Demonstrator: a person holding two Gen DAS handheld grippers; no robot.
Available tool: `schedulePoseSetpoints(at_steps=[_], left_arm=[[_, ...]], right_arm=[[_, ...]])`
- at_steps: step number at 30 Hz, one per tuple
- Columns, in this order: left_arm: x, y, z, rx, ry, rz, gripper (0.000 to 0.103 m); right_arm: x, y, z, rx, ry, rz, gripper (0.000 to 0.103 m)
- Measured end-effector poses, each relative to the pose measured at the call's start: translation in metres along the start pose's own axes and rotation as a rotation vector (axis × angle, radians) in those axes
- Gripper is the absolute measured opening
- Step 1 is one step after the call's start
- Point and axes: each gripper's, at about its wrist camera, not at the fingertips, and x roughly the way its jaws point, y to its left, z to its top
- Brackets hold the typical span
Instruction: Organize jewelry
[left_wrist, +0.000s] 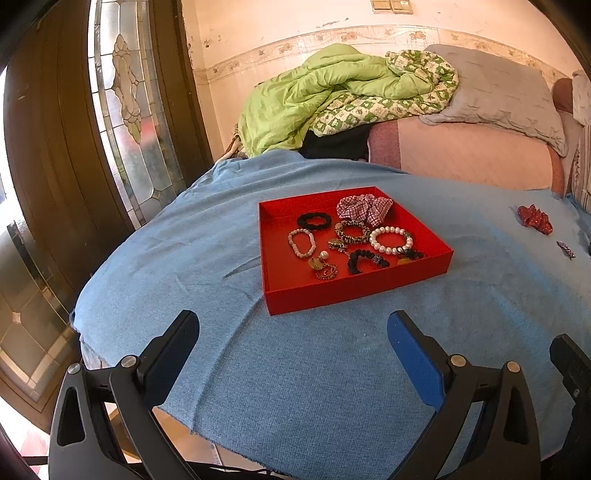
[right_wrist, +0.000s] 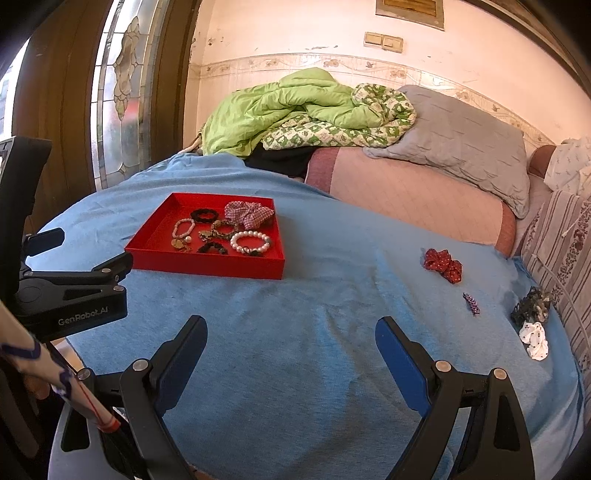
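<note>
Ahead and to the right of my right gripper (right_wrist: 290, 345), well apart from it on the blue cloth (right_wrist: 295, 362), lies the red spotted scrunchie (right_wrist: 443, 264), with a small purple clip (right_wrist: 471, 303) nearer me and a dark scrunchie (right_wrist: 530, 305) and a white one (right_wrist: 534, 340) farther right. The red tray (right_wrist: 207, 264) sits ahead to my left, already holding bracelets and hair ties. As I judge it, the next step is to fetch a loose piece: I should come down over the red spotted scrunchie with one finger on each side, pinching fabric and not the cloth beneath. My right gripper is spread wide, holding and touching nothing; my left gripper (left_wrist: 293, 334), just short of the tray, is spread and empty too.
</note>
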Motion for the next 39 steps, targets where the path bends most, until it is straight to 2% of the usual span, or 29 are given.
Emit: schedulePoseSetpoints(at_steps=[17,26,30,36,39], left_arm=[[-0.003,-0.005,0.001,0.058,-0.01,0.016,0.101],[-0.005,-0.014,0.003,0.091,-0.011,-0.018,0.101],[-0.005,-0.015,0.006,0.076,-0.018,-0.026,0.101],[-0.002,-0.024,0.009,0.076,0.006,-0.053,0.101],[-0.005,-0.042,0.011,0.097,-0.013,-0.079,0.101]], right_arm=[[-0.005,-0.004,-0.004,-0.029,-0.005,-0.073,0.095],[-0.008,-0.01,-0.008,-0.029,0.011,-0.097,0.095],[-0.006,-0.014,-0.006,-0.026,0.015,-0.1,0.095],[-0.001,-0.027,-0.003,0.024,0.016,-0.089,0.095],[0.005,-0.046,-0.009,0.082,0.023,-0.131,0.095]])
